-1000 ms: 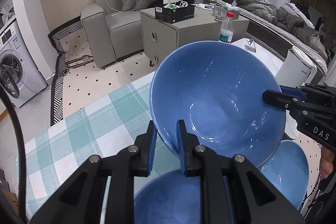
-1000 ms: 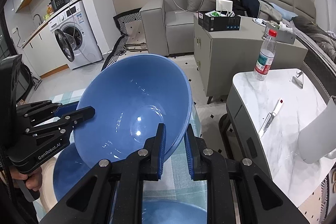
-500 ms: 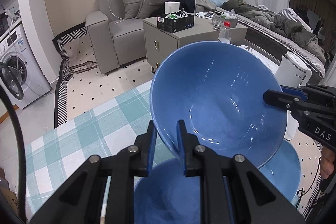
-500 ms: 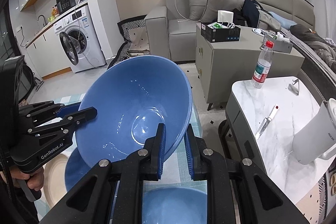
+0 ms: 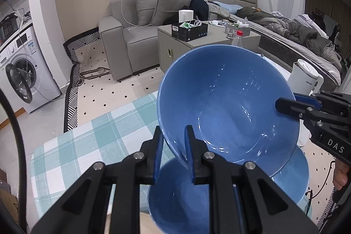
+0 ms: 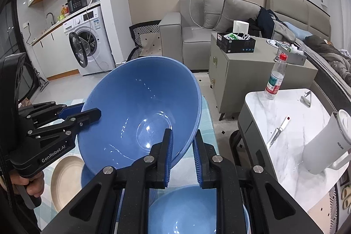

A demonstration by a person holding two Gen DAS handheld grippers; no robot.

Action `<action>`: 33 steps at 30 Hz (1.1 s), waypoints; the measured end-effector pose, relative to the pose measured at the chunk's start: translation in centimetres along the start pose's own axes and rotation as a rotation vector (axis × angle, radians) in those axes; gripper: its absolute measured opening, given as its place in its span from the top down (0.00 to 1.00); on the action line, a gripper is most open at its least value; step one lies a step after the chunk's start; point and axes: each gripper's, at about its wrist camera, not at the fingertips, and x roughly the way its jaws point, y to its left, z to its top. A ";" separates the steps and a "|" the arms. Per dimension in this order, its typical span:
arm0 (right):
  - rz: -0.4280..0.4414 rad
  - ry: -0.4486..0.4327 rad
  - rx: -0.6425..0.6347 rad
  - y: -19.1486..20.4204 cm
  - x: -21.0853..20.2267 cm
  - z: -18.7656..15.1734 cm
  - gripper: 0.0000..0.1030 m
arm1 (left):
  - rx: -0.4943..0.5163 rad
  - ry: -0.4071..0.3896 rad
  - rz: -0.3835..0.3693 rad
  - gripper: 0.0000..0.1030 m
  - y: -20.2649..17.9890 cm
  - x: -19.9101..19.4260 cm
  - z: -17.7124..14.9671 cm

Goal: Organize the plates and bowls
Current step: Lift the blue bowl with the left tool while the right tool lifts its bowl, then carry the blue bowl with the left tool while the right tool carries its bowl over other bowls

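left gripper [image 5: 173, 152]: clenched on near-left rim of large blue bowl [image 5: 228, 102], one finger inside, one outside.
large blue bowl: held off the checked tablecloth [image 5: 87, 142], tilted, mouth facing the cameras.
right gripper [image 6: 183, 154]: clamped on opposite rim [image 6: 186, 142], same inside/outside pinch.
key relation: bowl spans between both grippers, neither nearer; smaller blue bowls [image 5: 175, 196] directly below and near.
beige plate [image 6: 65, 179]: on cloth, near left.
judgement: likely nest downward, needs levelling first.
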 end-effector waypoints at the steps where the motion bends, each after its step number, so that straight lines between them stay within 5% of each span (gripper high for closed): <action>1: 0.004 -0.004 -0.002 0.2 -0.3 -0.1 0.83 | 0.000 -0.004 0.004 0.83 0.0 -0.4 -0.2; 33: 0.087 -0.001 -0.051 5.7 -3.0 -4.1 0.81 | -0.059 -0.032 0.064 0.83 2.0 -5.3 -6.1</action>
